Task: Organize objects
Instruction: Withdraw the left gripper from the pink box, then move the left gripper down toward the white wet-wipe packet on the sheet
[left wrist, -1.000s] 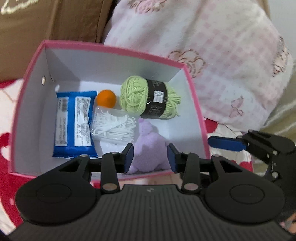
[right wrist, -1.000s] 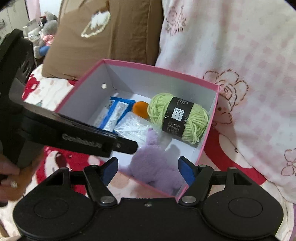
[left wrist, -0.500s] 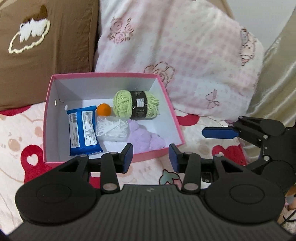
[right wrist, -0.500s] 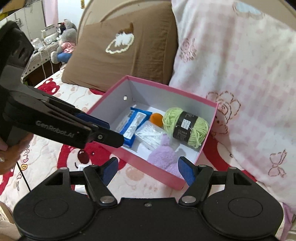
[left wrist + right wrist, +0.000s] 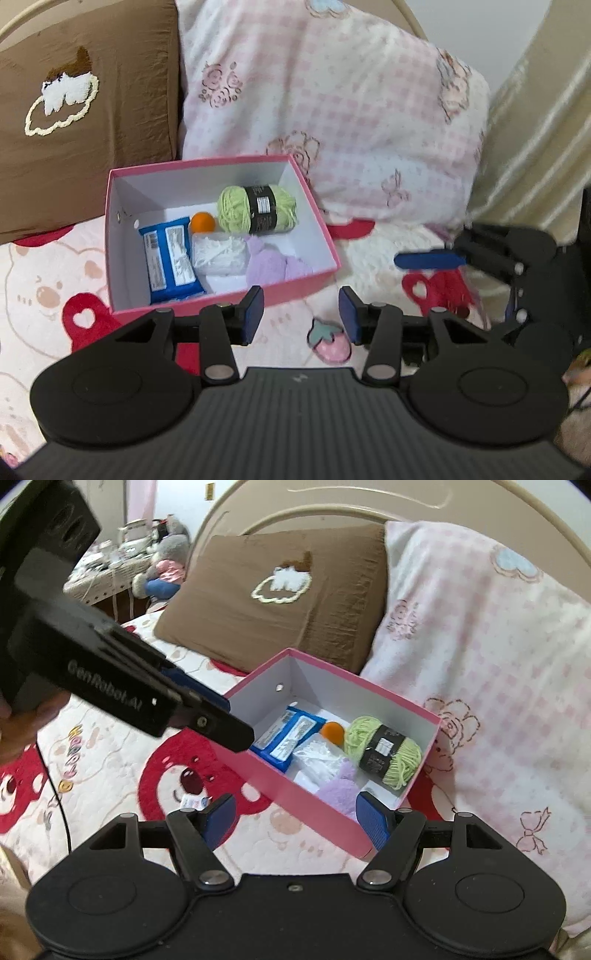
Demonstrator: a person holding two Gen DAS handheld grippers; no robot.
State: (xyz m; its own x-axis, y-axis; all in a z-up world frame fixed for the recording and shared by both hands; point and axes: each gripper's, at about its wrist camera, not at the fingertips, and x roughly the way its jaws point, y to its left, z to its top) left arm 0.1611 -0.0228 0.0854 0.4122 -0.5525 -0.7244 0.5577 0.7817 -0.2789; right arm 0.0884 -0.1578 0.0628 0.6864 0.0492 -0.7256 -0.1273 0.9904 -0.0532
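Box [image 5: 317,229] sits on bed [image 5: 44,295] w/ yarn [image 5: 256,210], wipes pack [image 5: 170,258], ball [image 5: 202,222], plush [image 5: 269,264] packed inside, likely sorted. Left gripper [image 5: 301,314], jaws just opening, and right gripper [image 5: 295,821] are both released, empty, apart from box.

Curved beige headboard [image 5: 332,506], brown pillow [image 5: 280,590], pink checked pillow [image 5: 332,110], bear-print quilt [image 5: 110,760], cluttered side table [image 5: 110,568]

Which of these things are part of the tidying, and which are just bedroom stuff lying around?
Part of the job:
pink cardboard box
green yarn ball
small orange ball
blue packet
clear cotton-swab box
purple plush toy

Just lying about:
brown pillow
pink checked pillow
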